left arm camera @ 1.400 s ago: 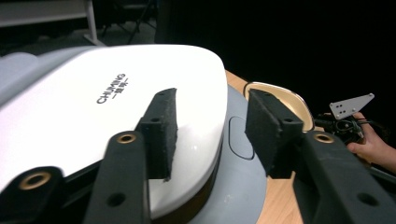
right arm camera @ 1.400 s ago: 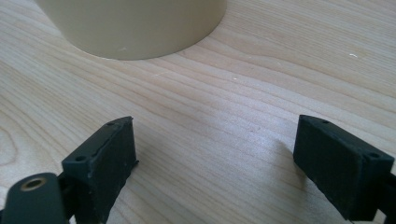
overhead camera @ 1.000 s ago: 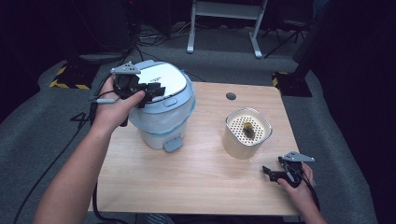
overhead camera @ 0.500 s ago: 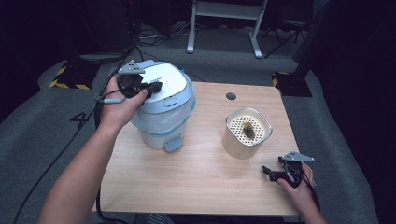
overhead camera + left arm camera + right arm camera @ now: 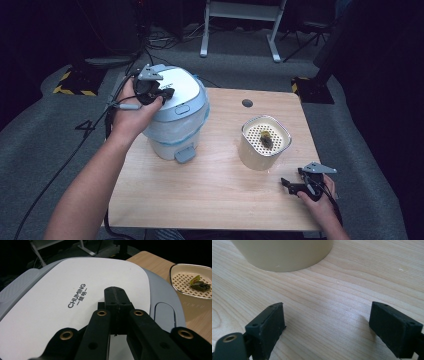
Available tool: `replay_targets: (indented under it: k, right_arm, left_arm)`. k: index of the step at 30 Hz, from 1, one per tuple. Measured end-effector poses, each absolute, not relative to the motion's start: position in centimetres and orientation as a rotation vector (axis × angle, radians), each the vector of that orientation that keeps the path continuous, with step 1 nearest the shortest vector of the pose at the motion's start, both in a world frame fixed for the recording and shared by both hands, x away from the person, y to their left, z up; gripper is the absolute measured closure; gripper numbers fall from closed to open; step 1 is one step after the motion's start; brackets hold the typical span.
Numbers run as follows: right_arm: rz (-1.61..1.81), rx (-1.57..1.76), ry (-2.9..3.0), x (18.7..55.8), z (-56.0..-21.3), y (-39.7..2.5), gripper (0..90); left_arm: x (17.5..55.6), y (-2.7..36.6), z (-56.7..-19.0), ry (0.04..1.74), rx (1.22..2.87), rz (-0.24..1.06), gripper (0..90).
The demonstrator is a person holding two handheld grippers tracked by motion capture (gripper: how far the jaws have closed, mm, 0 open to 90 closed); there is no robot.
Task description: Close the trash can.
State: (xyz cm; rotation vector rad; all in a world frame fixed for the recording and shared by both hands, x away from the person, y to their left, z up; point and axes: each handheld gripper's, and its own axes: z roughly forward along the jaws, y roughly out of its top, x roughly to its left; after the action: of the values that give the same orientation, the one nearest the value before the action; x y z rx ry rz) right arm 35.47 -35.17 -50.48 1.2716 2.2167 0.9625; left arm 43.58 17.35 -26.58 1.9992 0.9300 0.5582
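Left claw (image 5: 159, 93), jaws together, pressing on white bin lid (image 5: 75, 290) at upper left of frame; lid not yet open. Right claw (image 5: 291, 185) wide, idle on surface (image 5: 210, 195) lower right. Beige container (image 5: 265, 142) with scrap waiting centre right.

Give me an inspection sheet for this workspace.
Surface: light wooden table, grommet hole at back.
Job's things: white-lidded round pedal bin, lid down; cream container with perforated insert holding a dark scrap.
Clutter: nothing seen.
Grippers: left gripper shut, over the bin lid; right gripper open, low over the table.
Cables: left gripper's cable trails off the table.
Surroundings: grey floor, metal stand legs.
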Motion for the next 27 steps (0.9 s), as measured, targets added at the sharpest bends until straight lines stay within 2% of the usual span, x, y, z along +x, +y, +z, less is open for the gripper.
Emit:
replay_targets:
  k: [6, 10, 11, 13, 17, 22, 27]
  right_arm:
    - [0.963, 1.271, 2.218, 35.5, -50.5, -35.2, 13.2]
    - [0.964, 1.271, 2.218, 35.5, -50.5, -35.2, 13.2]
    - [0.964, 1.271, 2.218, 35.5, -50.5, -35.2, 13.2]
    - [0.963, 1.271, 2.218, 35.5, -50.5, -35.2, 13.2]
    - [0.963, 1.271, 2.218, 35.5, -50.5, -35.2, 13.1]
    - [0.964, 1.271, 2.218, 35.5, -50.5, -35.2, 13.1]
    - [0.964, 1.271, 2.218, 35.5, -50.5, -35.2, 13.1]
  left_arm:
    - [43.7, 17.2, -26.7, 0.913, 2.03, 0.566, 90.0]
    - [44.0, 17.5, -26.9, 0.906, 1.99, 0.527, 90.0]
    - [44.1, 17.6, -27.1, 0.909, 1.962, 0.52, 86.0]
    - [44.2, 17.8, -27.3, 0.895, 1.919, 0.527, 61.0]
    - [43.1, 17.6, -27.3, 0.832, 1.844, 0.499, 45.2]
    - [40.3, 17.1, -27.3, 0.758, 1.858, 0.499, 40.1]
    - [37.4, 16.9, -27.8, 0.706, 1.868, 0.481, 41.7]
